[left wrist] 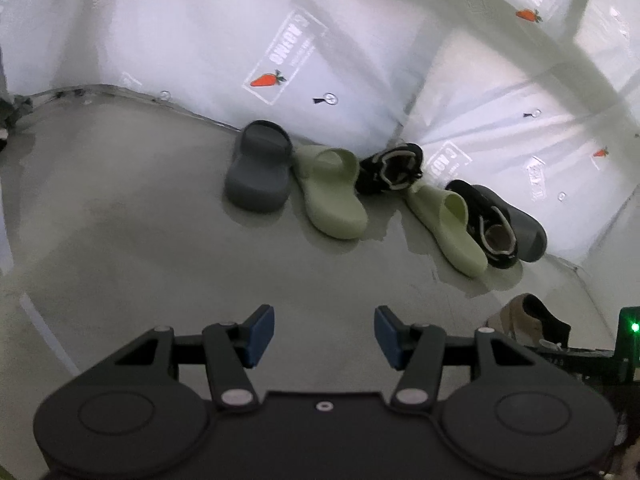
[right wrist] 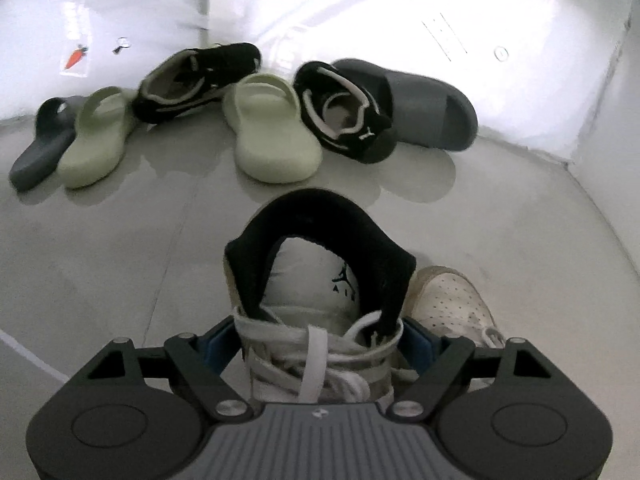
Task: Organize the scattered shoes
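1. Between your right gripper (right wrist: pixel 320 344) jaws sits the white high-top sneaker (right wrist: pixel 320 296), clamped at its laced collar, with a second white sneaker (right wrist: pixel 452 300) just beside it on the floor (right wrist: pixel 120 260).
2. Your left gripper (left wrist: pixel 324 334) is spread wide, holding nothing, above bare floor.
3. Ahead, along the white wall (left wrist: pixel 180 40), lie two grey slides (left wrist: pixel 260 168), two green slides (left wrist: pixel 332 192) and two black sneakers (left wrist: pixel 394 168), jumbled together.

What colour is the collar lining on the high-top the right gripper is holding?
Black, around a white tongue with a black logo. The high-top sneaker in the right gripper shows best in the right wrist view.
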`<state>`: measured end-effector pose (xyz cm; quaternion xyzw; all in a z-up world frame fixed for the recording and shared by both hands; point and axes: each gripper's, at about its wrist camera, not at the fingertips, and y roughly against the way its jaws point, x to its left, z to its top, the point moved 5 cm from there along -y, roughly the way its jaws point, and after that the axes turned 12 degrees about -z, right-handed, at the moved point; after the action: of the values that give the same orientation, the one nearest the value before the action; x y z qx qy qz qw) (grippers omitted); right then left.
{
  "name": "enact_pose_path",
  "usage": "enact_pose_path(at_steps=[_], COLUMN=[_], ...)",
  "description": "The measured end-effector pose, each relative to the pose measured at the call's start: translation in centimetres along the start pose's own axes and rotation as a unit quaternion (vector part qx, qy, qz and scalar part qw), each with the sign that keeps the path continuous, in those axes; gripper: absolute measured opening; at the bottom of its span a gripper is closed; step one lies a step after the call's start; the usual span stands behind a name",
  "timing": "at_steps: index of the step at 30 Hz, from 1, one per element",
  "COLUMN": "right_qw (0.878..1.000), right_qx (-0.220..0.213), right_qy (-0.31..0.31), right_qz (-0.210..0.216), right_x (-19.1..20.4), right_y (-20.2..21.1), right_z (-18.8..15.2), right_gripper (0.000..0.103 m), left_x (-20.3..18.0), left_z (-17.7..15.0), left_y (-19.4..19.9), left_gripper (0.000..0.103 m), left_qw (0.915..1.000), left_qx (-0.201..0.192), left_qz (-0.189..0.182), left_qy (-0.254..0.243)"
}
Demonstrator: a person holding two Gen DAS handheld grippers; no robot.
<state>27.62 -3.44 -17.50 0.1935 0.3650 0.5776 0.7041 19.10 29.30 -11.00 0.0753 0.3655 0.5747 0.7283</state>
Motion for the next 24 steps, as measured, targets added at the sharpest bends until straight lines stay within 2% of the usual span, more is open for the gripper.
enact_pose_path(at_steps=[3,8,12,18,23,24], right_qw=[1.0,0.996,0.992,0.993,0.997,0.997], right_qx=[-0.019,-0.043,-0.044,-0.023,0.008,0.01], right_qy=[-0.005,-0.073,-0.121,-0.116,-0.078,-0.074], right_qz=[0.013,0.015,-0.003,-0.024,-0.011,-0.002], right_x=[-0.7,-4.5,-8.5,-13.5,-15.2,-15.4], right_y=[2.0,4.9,5.9,5.6,4.6,4.4], right_z=[-0.6,-1.6,-3.1,-5.8,-8.0,-8.3], right_gripper=[0.085,0.085,0.085,0.083,0.059,0.058], left_x=[-1.1,-4.2,-8.5,-14.1,-17.8,-18.2], left_z=[-0.2,-1.3,-3.2,-5.5,-7.6,-8.0], left_y=[-0.9,-3.0,-5.0,-7.2,-8.4,-8.5], left_gripper=[0.056,0.056,0.056,0.056,0.056,0.056], left_qw=[0.9998,0.9968,0.9895,0.9831,0.9814,0.9818], left_qx=[0.012,0.046,0.085,0.107,0.117,0.119], left_qz=[-0.013,-0.055,-0.093,-0.117,-0.116,-0.112], left_qy=[-0.008,-0.033,-0.071,-0.092,-0.099,-0.097])
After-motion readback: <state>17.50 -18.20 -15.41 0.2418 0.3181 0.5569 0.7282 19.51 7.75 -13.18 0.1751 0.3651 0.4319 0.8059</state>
